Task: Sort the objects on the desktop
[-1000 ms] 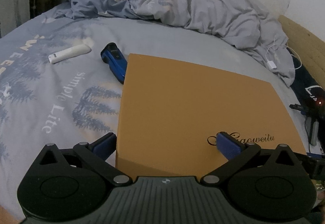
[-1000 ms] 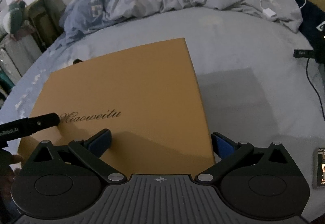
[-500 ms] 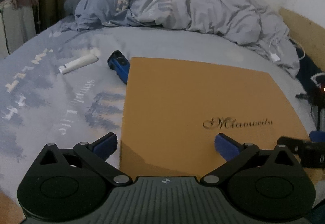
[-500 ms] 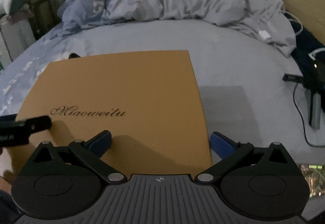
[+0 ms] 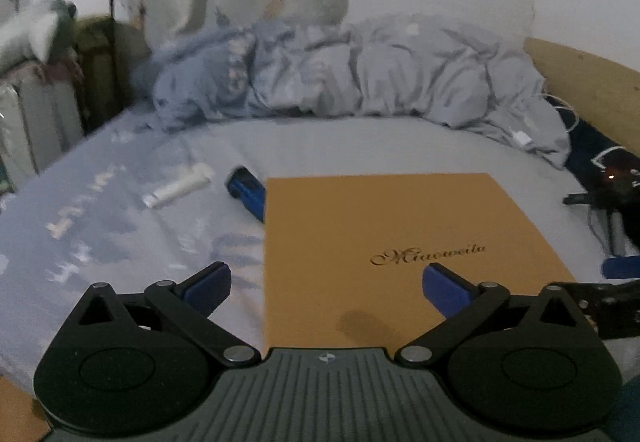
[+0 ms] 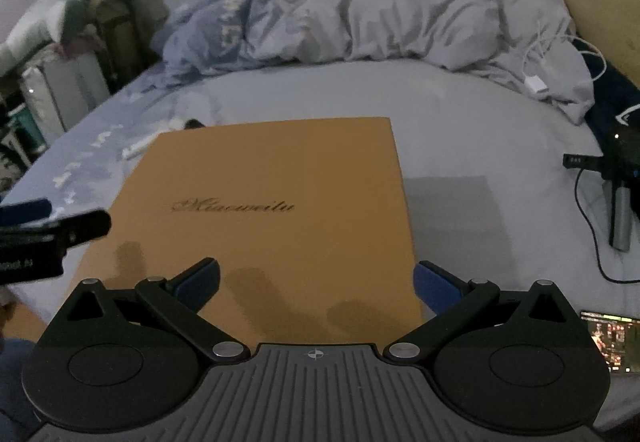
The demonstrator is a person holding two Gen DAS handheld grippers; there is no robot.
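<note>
The flat orange box (image 5: 392, 242) lies on the bed (image 5: 320, 145), directly ahead of both grippers, its printed script facing up. It sits between the two of them: the left gripper (image 5: 326, 284) has its fingers spread wide and holding nothing, straddling the box's near left corner, while the right gripper (image 6: 316, 280) is likewise wide open and empty, straddling the near right corner. Neither gripper appears to touch the box.

Beyond the box's far left corner lie a blue device (image 5: 248, 191), touching or partly tucked under the box edge, and a white tube (image 5: 178, 189) just beside it. Both have their long axes running diagonally, and both lie forward and left of the left gripper, which is clearly the nearer one. In the right wrist view they are almost hidden behind the box.

The bed is soft, covered by a printed grey-blue sheet, with a rumpled duvet (image 6: 360, 13) heaped at the back. A charger cable (image 6: 536, 81) trails at the far right, and a lit phone (image 6: 610, 342) lies near the right gripper. The room is dim.
</note>
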